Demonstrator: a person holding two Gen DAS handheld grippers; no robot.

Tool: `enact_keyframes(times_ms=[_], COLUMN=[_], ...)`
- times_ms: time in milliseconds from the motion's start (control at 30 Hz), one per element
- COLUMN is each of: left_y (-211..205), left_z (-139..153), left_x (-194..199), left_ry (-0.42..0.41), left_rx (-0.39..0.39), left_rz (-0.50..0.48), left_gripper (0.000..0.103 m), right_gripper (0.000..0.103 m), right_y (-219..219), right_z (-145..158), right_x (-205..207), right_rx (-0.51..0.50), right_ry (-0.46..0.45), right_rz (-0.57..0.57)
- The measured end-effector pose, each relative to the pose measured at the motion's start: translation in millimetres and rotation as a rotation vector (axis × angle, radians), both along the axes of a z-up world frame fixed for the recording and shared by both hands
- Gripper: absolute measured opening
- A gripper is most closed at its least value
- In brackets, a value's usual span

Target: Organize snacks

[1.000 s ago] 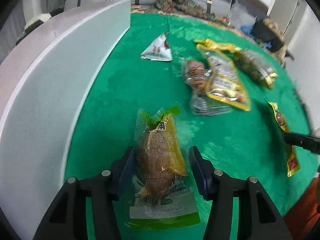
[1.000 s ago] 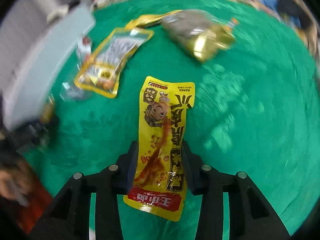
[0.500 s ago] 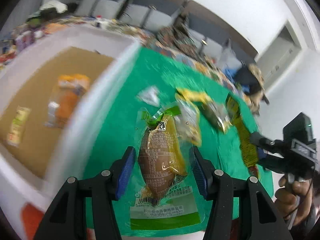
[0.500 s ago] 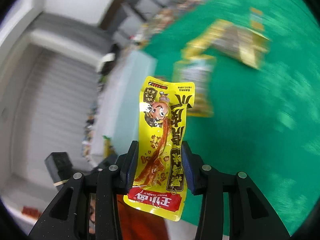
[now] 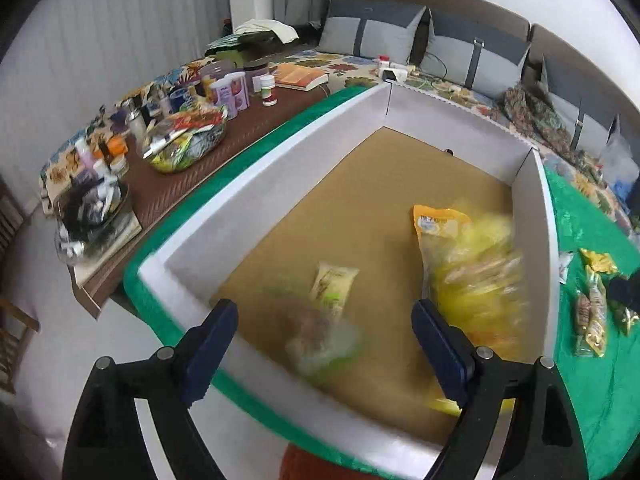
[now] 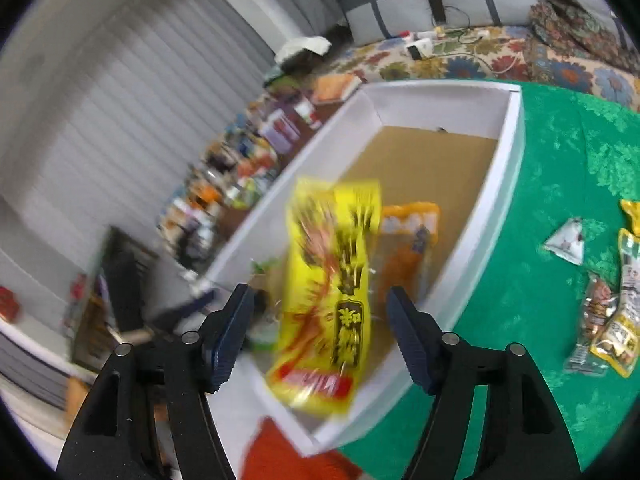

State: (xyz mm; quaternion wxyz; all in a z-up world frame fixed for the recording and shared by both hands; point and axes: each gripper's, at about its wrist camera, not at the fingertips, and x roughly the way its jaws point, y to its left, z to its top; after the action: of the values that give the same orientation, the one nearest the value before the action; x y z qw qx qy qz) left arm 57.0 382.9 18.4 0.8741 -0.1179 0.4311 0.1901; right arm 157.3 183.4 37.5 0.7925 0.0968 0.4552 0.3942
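Observation:
Both grippers hang over a white box (image 5: pixel 256 196) with a brown floor. My left gripper (image 5: pixel 324 344) is open; a blurred green-and-brown snack pack (image 5: pixel 320 336) is falling into the box below it. My right gripper (image 6: pixel 320 328) is open; a blurred yellow snack pack (image 6: pixel 332 292) drops between its fingers towards the box (image 6: pixel 508 168). That yellow pack also shows blurred in the left wrist view (image 5: pixel 476 280). An orange pack (image 5: pixel 440 220) and a small pale packet (image 5: pixel 334 282) lie on the box floor.
Several snack packs (image 6: pixel 612 320) and a white triangular packet (image 6: pixel 568 242) lie on the green cloth (image 6: pixel 560 152) right of the box. A brown side table (image 5: pixel 168 196) with bottles and bags stands left of the box. A sofa with grey cushions (image 5: pixel 372 32) is behind.
Both grippers lifted their packs from the green cloth, swung left over the white box and opened. The two packs are now falling free.

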Motion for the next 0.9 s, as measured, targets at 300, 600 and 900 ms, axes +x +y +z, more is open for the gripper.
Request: enact_keyframes(times_ms=[300,600,900], left_y=[-121.8,-288.2,-330.0], left_z=[18.3,-50.9,-112.6], left_x=[-17.1,38.0,84.2], left_ry=[-0.176,-0.007,0.054], left_rx=[-0.175,-0.147,0.014], left_rz=[-0.263,-0.574,-0.579], left_gripper=[0.099,0.102,0.102], right_gripper=[0.072,0.072,0.072], right_y=[-173.2,-390.0,-452.6], right_z=[-89.4,-134.6,-140.3], right_x=[-46.2,-62.8,-34.0], right_rx=[-0.367,-0.587,-0.556], right_ry=[-0.212,-0.129,-0.076], right_rz=[-0.238,-0.637,-0.796])
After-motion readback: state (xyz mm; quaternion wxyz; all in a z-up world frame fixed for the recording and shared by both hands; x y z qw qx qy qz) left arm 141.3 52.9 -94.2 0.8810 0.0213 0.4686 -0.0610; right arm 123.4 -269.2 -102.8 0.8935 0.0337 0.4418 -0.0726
